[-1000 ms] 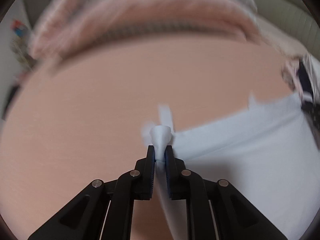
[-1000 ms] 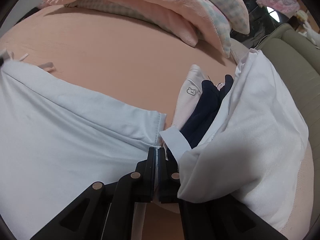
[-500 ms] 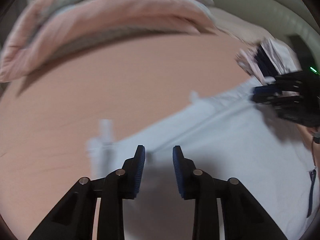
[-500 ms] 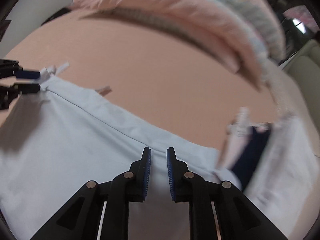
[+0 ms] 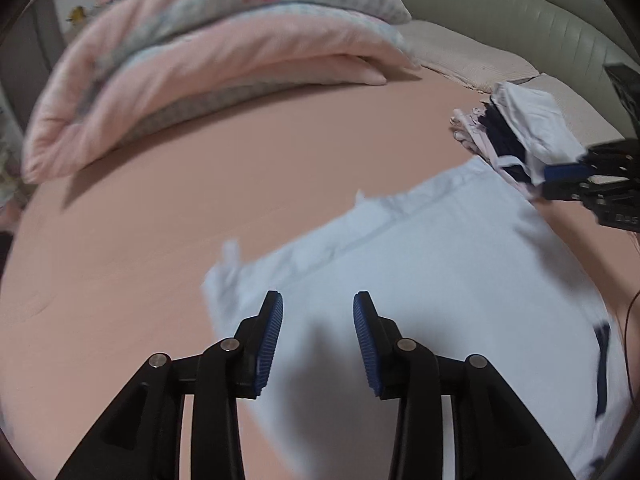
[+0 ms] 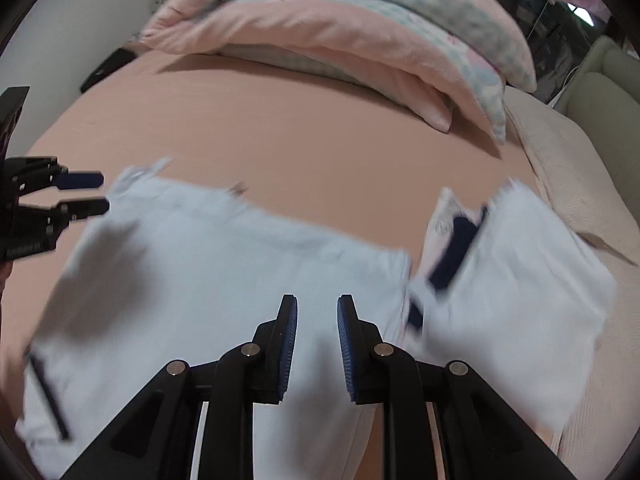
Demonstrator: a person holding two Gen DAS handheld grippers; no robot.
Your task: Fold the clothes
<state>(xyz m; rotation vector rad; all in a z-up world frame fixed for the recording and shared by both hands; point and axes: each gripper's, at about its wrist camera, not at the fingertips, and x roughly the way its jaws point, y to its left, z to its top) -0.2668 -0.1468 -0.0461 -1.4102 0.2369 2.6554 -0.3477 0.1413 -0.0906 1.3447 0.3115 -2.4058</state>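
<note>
pink bedsheet, folded quilts, sofa

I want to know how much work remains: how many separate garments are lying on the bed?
At least 2: the pale blue garment spread flat in front of both open tools, and the white garment to its right, on a dark-and-pink pile that may hold more.

No wording could be read anywhere. The side of the right gripper carried a small pale marking, too blurred to make out, and the left gripper showed an equally unreadable one.
</note>
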